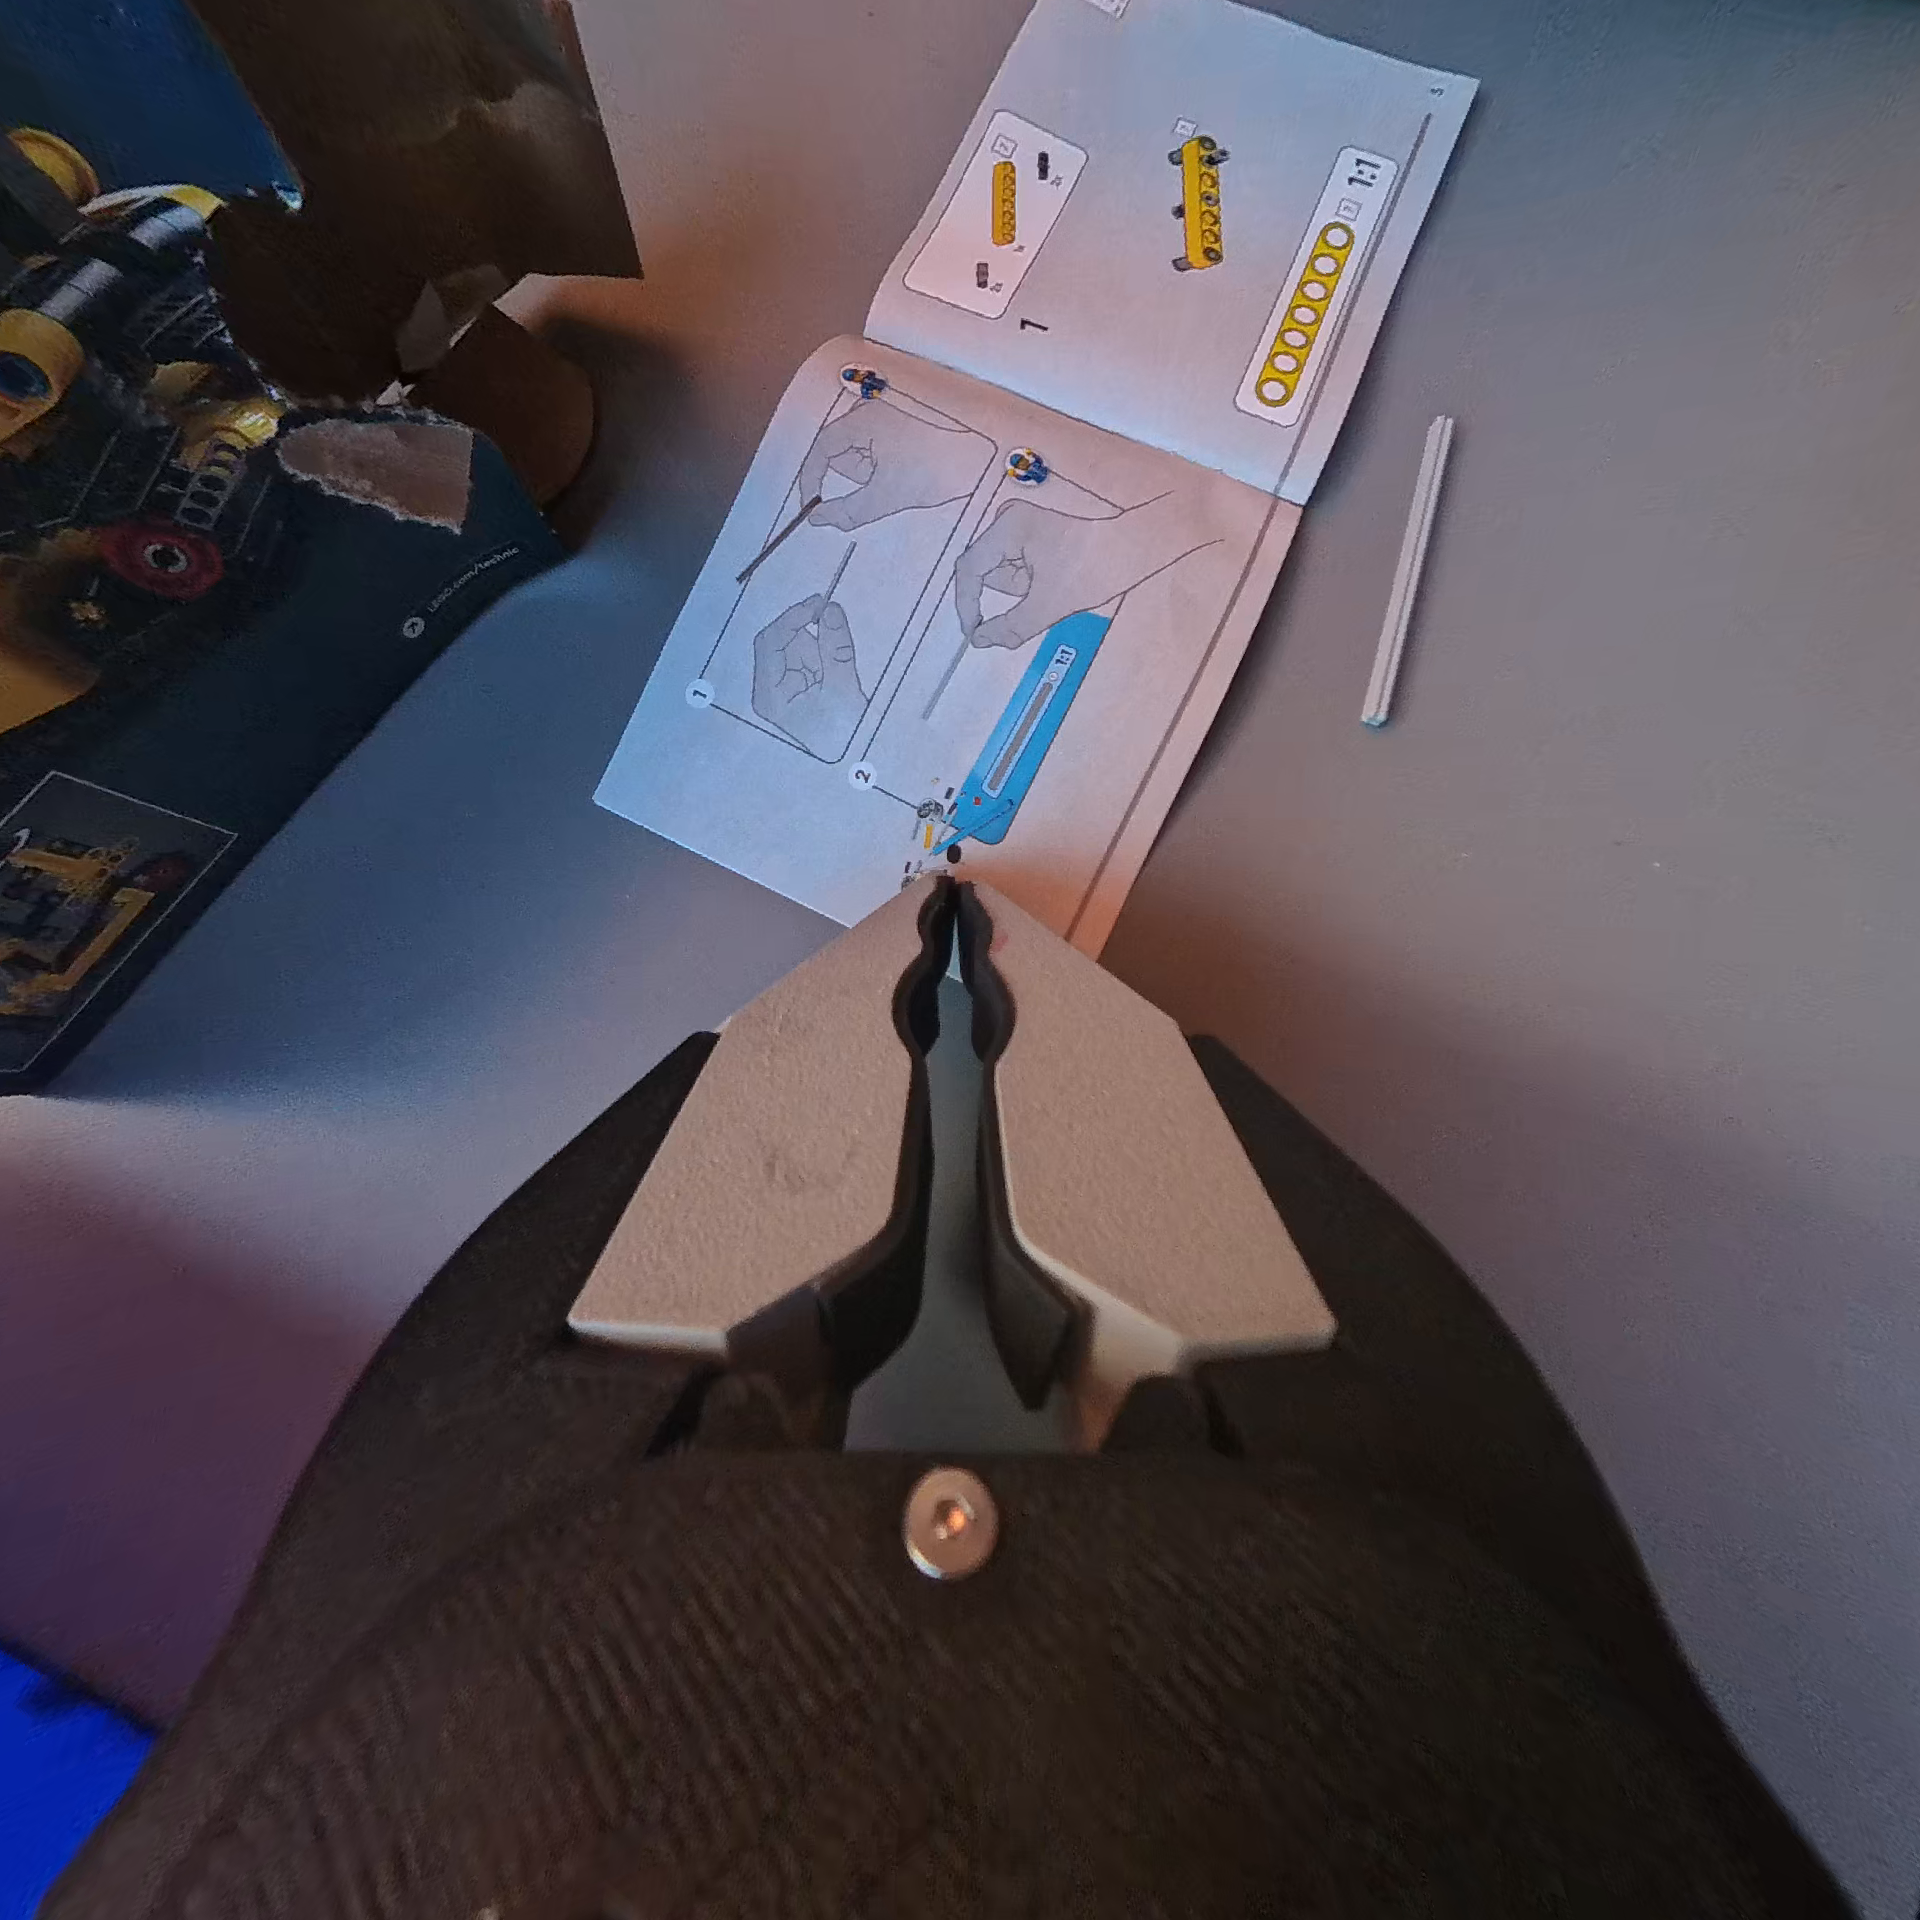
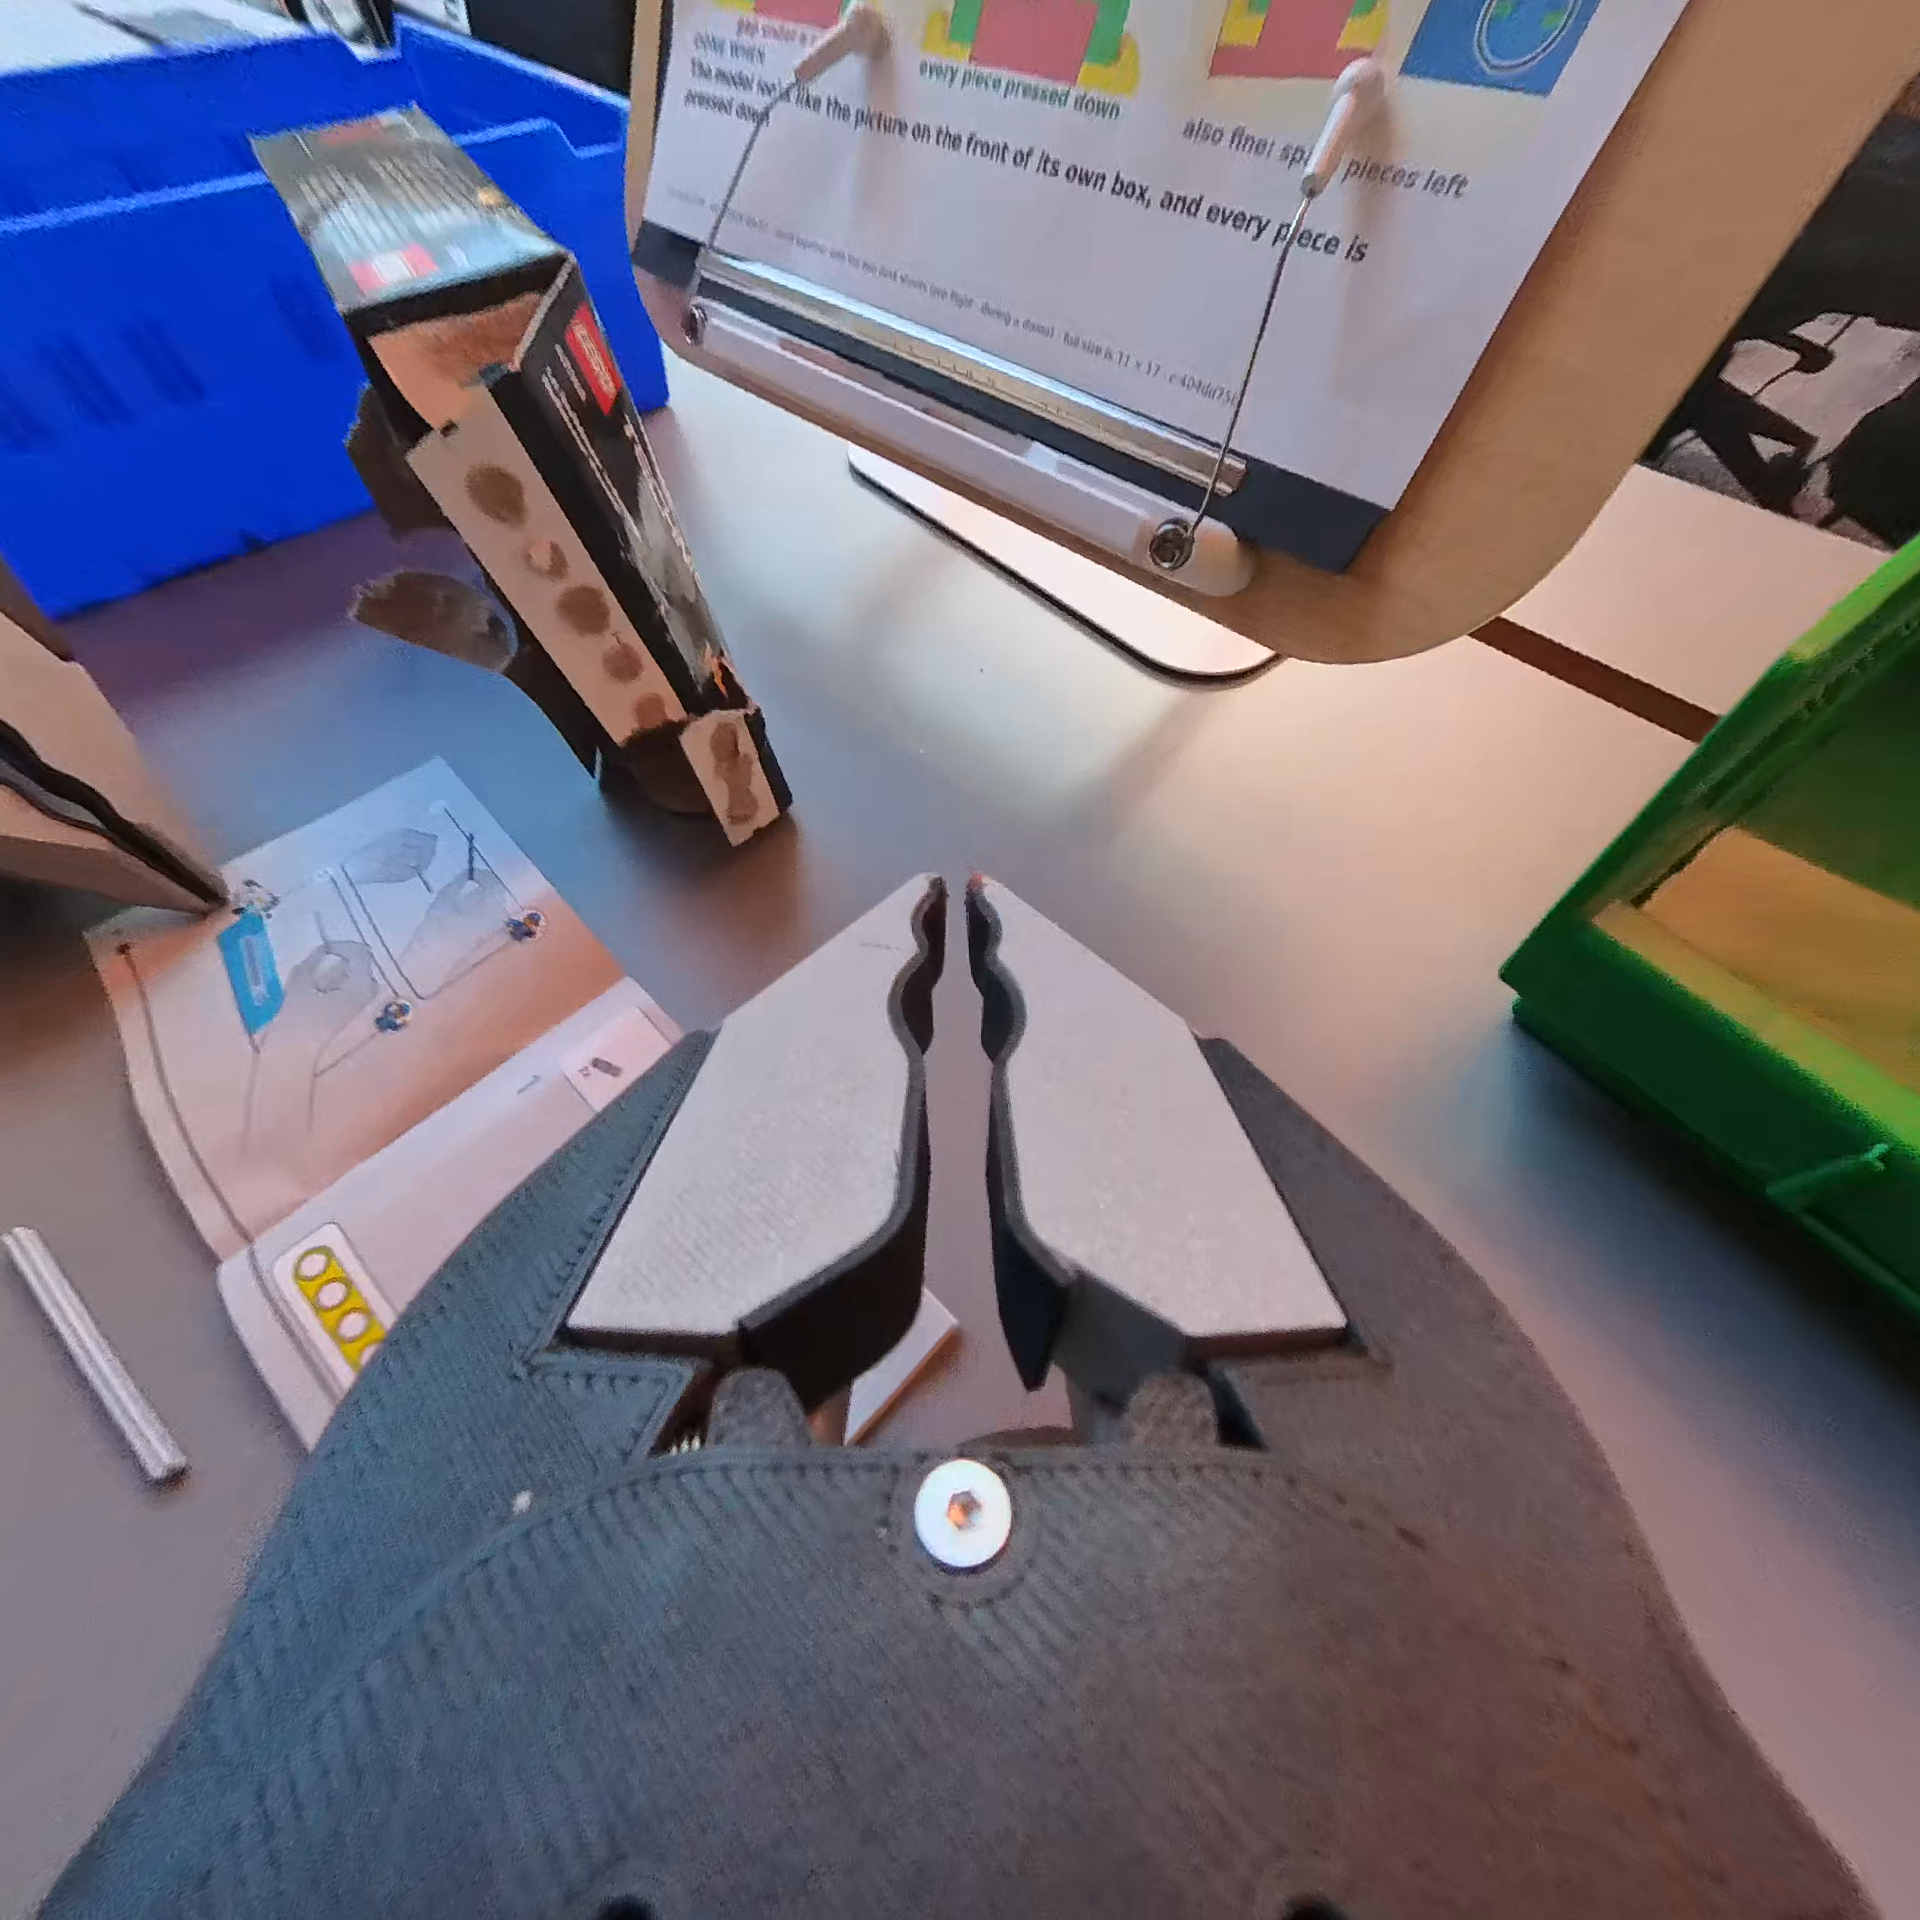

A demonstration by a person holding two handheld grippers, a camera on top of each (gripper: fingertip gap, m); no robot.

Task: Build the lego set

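Your left gripper [image 1: 951, 885] pinched together at the booklet's [image 1: 935, 582] near edge, your right gripper [image 2: 958, 885] nearly together over bare table [image 2: 1195, 831], torn box [image 2: 551, 468] ahead-left, green bin [image 2: 1714, 1039] close right.

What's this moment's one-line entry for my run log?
left gripper: shut, tips on open paper instruction booklet | right gripper: nearly shut, empty | grey ridged plastic axle: untouched

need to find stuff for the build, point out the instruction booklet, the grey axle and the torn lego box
instruction booklet [image 1: 935, 623], left wrist view, on its open lower page.
grey axle [image 1: 1408, 571], left wrist view, middle of the rod.
torn lego box [image 2: 582, 499], right wrist view, on its ripped end flap.
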